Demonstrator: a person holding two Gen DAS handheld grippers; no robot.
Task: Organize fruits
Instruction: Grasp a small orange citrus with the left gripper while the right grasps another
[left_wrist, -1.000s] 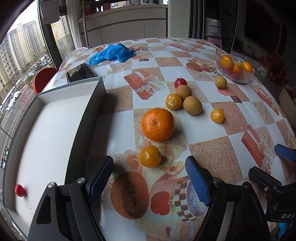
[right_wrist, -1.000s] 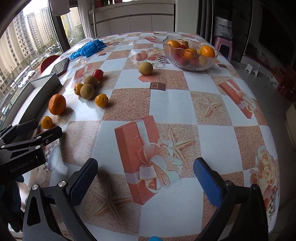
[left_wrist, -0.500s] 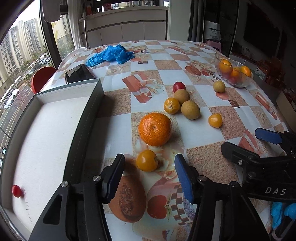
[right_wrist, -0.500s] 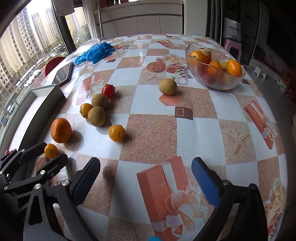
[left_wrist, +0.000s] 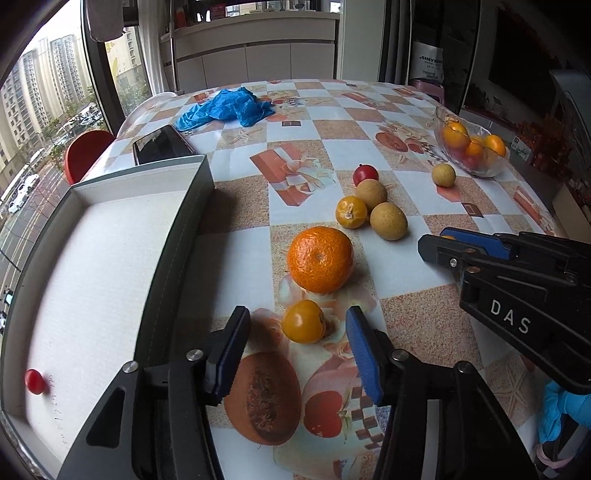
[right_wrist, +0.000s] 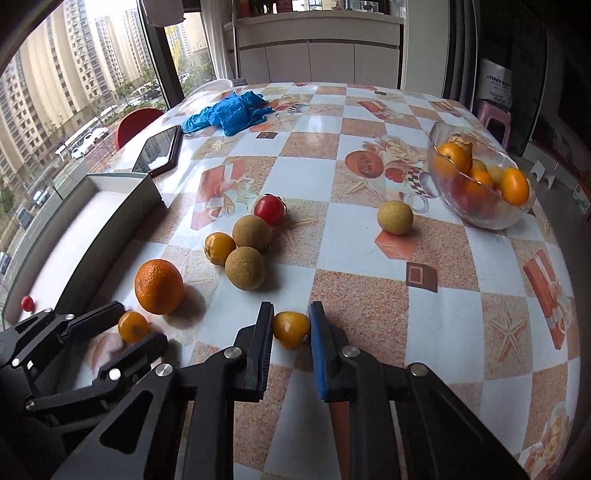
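Observation:
A small yellow-orange fruit (left_wrist: 303, 322) lies on the tablecloth between the fingers of my left gripper (left_wrist: 296, 318). The jaws are closing, with a gap still showing on each side of it. My right gripper (right_wrist: 291, 320) is shut on another small yellow fruit (right_wrist: 291, 331), its pads against both sides. In the left wrist view that right gripper (left_wrist: 441, 240) comes in from the right. A large orange (left_wrist: 320, 259) sits just beyond the left fruit. Further back lie two brown round fruits (right_wrist: 245, 267), a yellow one (right_wrist: 219, 248) and a red one (right_wrist: 269, 209).
A grey box (left_wrist: 181, 229) with a white floor stands at the left, a small red fruit (left_wrist: 34, 381) inside it. A glass bowl (right_wrist: 480, 218) of oranges stands back right, a lone brown fruit (right_wrist: 394, 217) near it. A phone (right_wrist: 159, 149) and blue gloves (right_wrist: 229, 112) lie behind.
My left jaws have narrowed around the small fruit without the hand moving. My right gripper has moved left to the other small yellow fruit and shut on it.

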